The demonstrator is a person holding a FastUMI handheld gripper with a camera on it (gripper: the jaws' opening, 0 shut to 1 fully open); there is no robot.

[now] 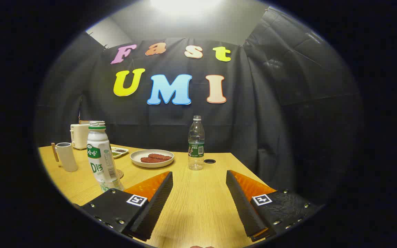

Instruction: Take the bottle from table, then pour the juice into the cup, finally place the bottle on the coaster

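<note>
- The white juice bottle (102, 156) with a green cap band and green label stands upright on the wooden table (198, 203), just beyond and to the outer side of the left finger; its base sits right behind that finger's housing.
- Whether the bottle touches the finger cannot be told from this view.
- A round coaster (120, 173) peeks out from behind the bottle's lower part, lying flat on the table just beside it.
- The white cup (67, 156), a mug with a wooden handle, stands further left and beyond the bottle, apart from it.
- The gripper (199, 181) hangs low over the table with its fingers spread wide; nothing but bare tabletop lies between them.
- Beyond the fingers, roughly in line with the gap, a clear plastic water bottle (196, 143) with a green label stands upright and has no cap on.
- A small dark cap (210, 161) lies on the table just beside that clear bottle.
- A white plate (152, 158) holding reddish-brown pieces of food sits between the two bottles, further back.
- A small rectangular dish (119, 151) with dark contents lies behind the juice bottle, near the plate.
- A white toaster-like appliance (79, 136) stands at the far end of the table, behind the cup.
</note>
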